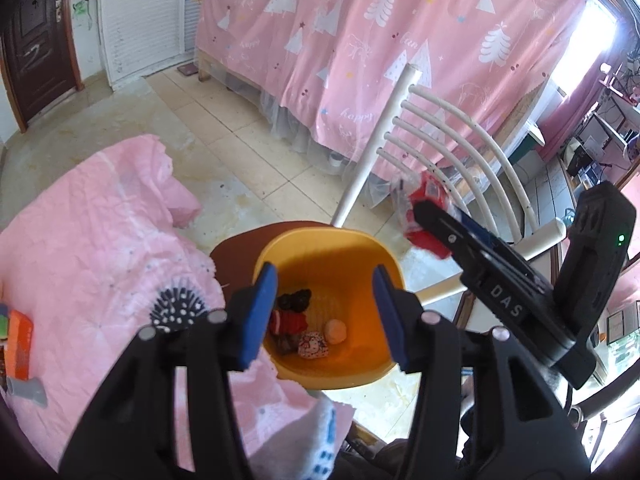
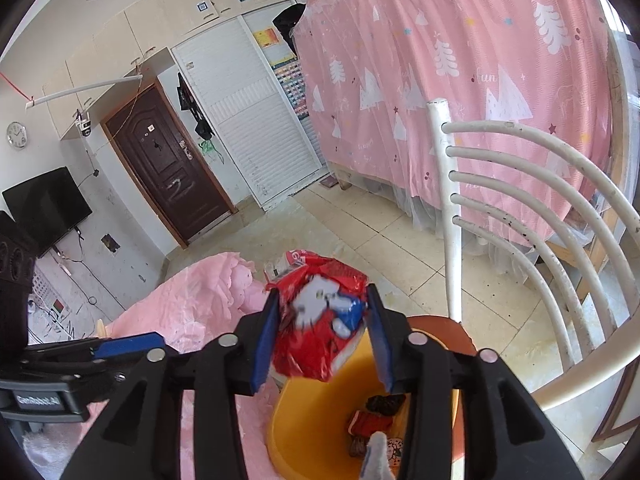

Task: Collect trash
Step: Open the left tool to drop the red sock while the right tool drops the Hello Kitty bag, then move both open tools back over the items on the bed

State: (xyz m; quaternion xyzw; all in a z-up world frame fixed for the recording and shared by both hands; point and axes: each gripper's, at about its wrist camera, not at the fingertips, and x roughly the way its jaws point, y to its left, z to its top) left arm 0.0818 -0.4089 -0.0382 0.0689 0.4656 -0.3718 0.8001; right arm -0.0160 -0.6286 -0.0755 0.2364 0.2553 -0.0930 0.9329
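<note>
An orange bin (image 1: 320,256) stands on a brown chair seat next to the pink-covered table; it holds several small wrappers (image 1: 296,320). My left gripper (image 1: 324,316) is open and empty right above the bin. My right gripper (image 2: 322,336) holds a crumpled red, white and blue snack bag (image 2: 320,328) between its blue pads, above the bin's rim (image 2: 296,412). The left wrist view shows that bag (image 1: 424,208) up to the right of the bin, pinched at the right gripper's tip.
A white slatted chair back (image 1: 440,140) rises just behind the bin. The pink cloth (image 1: 92,248) carries a black hairbrush (image 1: 178,308) and an orange box (image 1: 20,340). A pink-curtained bed (image 1: 380,40) stands beyond the tiled floor.
</note>
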